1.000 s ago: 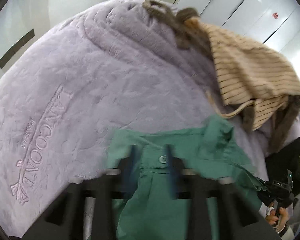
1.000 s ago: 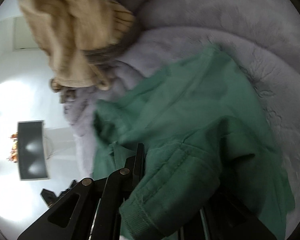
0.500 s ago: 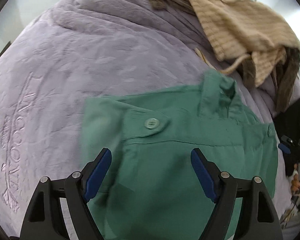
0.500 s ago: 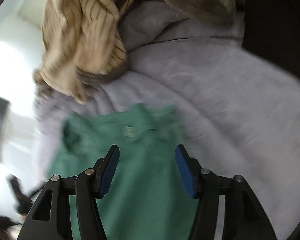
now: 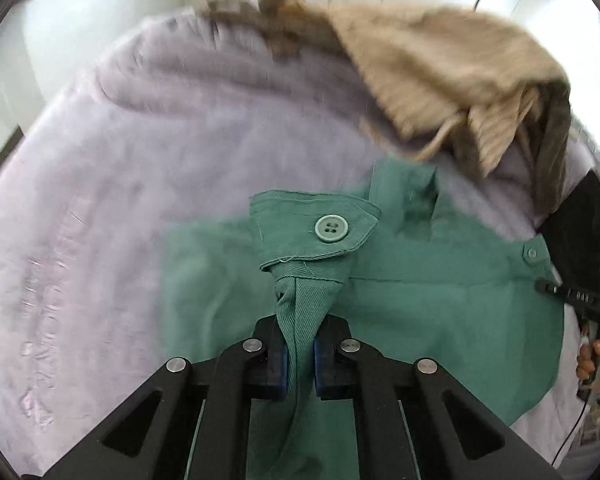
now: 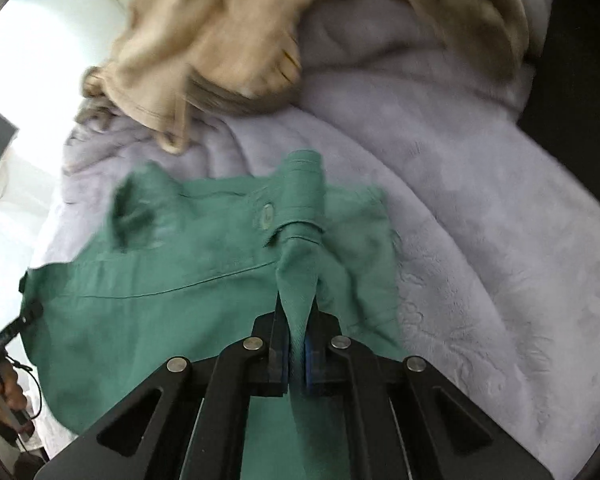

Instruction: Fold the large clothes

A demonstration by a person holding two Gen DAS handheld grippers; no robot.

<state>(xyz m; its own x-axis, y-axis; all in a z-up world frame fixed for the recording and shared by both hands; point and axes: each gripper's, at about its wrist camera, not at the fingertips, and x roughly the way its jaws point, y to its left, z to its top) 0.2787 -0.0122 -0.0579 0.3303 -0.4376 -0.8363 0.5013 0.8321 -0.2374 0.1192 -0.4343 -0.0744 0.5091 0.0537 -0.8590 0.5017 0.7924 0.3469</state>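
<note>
Both the left gripper (image 5: 300, 360) and right gripper (image 6: 296, 354) clench green shirt (image 5: 440, 320) sleeves (cuffs buttoned); next, fold them across the body on the bed (image 5: 140, 160).

Embossed lettering on the fluffy lilac blanket (image 5: 100, 208), blurred beyond reading; tiny white print on a black strap (image 5: 568, 294), also illegible.
</note>
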